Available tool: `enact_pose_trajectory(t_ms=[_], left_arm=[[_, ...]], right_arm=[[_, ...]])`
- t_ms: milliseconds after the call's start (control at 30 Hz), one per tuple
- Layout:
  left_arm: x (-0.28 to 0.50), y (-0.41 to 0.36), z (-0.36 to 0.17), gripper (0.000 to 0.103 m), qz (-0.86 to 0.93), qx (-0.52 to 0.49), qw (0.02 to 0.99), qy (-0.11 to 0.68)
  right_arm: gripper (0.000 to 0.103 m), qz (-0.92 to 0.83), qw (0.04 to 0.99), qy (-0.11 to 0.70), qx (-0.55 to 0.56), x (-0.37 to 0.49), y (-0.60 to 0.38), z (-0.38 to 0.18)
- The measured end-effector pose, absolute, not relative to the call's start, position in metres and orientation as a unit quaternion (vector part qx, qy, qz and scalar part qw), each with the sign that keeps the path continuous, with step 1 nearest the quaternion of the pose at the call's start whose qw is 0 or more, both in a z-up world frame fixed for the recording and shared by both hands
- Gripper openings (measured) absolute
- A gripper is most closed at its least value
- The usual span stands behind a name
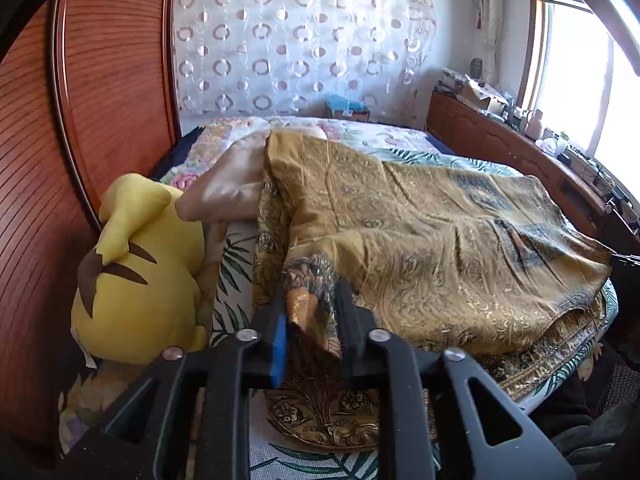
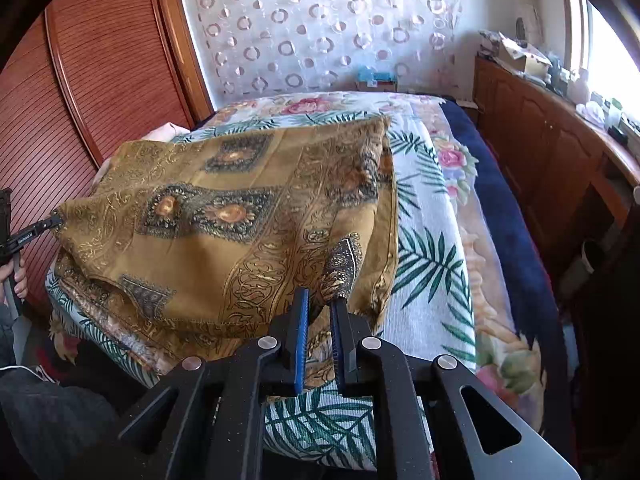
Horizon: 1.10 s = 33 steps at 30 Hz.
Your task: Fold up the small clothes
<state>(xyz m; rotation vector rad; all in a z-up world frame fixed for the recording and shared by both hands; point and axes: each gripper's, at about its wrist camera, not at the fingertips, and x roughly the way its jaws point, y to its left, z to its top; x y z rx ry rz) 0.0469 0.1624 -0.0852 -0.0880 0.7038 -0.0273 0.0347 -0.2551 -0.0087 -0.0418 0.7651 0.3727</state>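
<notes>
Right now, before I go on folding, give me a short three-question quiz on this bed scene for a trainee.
1. What lies between the fingers of the left tool? A) a white sock B) the mustard-gold patterned cloth C) nothing
2. True or false: the yellow plush toy lies beside the window.
3. What print shows on the white woven bedcover under the cloth?
Key: 1 B. 2 False; it lies against the red-brown slatted wooden wardrobe. 3 Green palm leaves.
</notes>
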Motion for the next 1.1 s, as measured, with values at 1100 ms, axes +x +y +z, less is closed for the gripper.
enact_pose_trajectory(t_ms=[1100], left_arm=[[0.049, 0.152, -0.108, 0.077, 0.018, -0.042, 0.933, 0.358]], right_arm=[[0.046, 0.188, 0.910, 0.365, -0.064, 0.072, -0.168, -0.064]])
